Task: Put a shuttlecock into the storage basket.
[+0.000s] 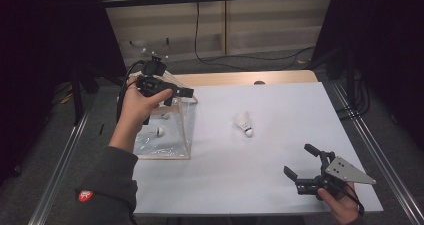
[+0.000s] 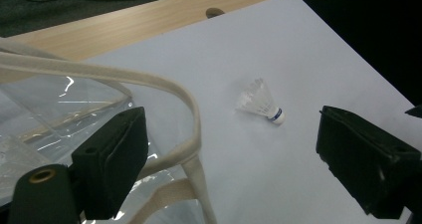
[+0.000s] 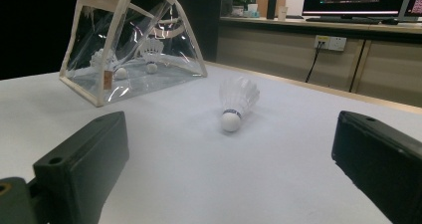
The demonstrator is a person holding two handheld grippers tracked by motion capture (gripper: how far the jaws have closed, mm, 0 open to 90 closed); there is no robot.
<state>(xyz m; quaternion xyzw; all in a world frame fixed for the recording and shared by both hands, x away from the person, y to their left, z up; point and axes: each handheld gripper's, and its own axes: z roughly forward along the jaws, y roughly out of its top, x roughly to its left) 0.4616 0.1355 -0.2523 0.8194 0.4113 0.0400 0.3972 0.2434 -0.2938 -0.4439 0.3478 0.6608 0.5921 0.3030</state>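
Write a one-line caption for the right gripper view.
Open right gripper faces a shuttlecock near a clear bag.

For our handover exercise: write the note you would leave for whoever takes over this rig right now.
Left gripper: open, above the clear bag, beside its handle.
Right gripper: open, holding nothing, low at the table's near right.
Done: two shuttlecocks lie in the bag.
Left: one shuttlecock lies mid-table; it likely goes in the bag too.

bag [image 1: 165, 130]: left of frame centre, on the table [image 1: 280, 105]
loose shuttlecock [image 1: 245, 123]: centre, right of bag
in bag: two shuttlecocks [image 3: 151, 52]
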